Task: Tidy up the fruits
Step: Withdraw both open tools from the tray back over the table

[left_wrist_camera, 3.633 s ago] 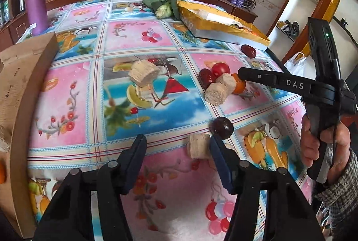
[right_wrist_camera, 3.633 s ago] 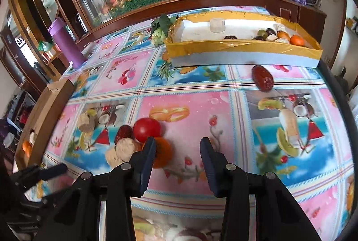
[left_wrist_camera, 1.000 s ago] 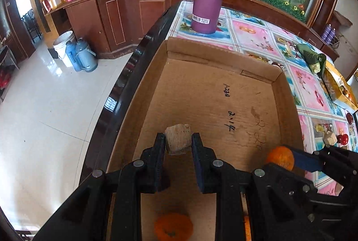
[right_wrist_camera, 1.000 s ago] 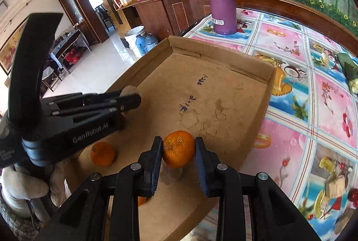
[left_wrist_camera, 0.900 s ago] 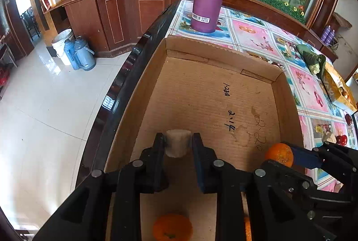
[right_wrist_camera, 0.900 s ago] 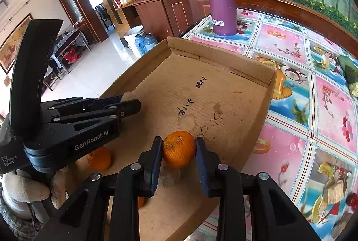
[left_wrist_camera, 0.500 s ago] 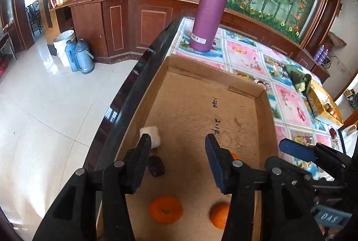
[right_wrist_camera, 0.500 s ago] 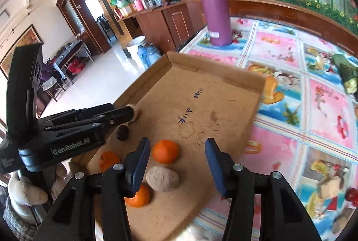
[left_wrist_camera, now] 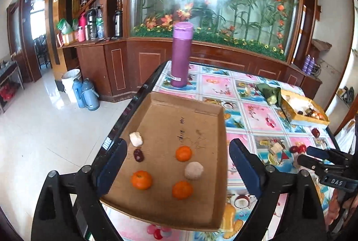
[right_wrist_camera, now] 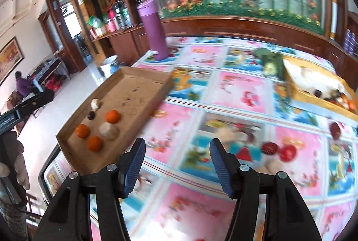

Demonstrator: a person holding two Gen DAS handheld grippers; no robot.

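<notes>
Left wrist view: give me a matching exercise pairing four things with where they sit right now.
Things:
1. tall purple flask
2. white chunk
3. flat brown cardboard tray
4. shallow yellow box

Places:
A. far right of the table, holding mixed fruit
B. standing upright beyond the tray's far wall
C. at the table's left edge, holding three oranges
D. inside the tray, by its left wall, above a dark red fruit

Pairs: 1-B, 2-D, 3-C, 4-A
</notes>
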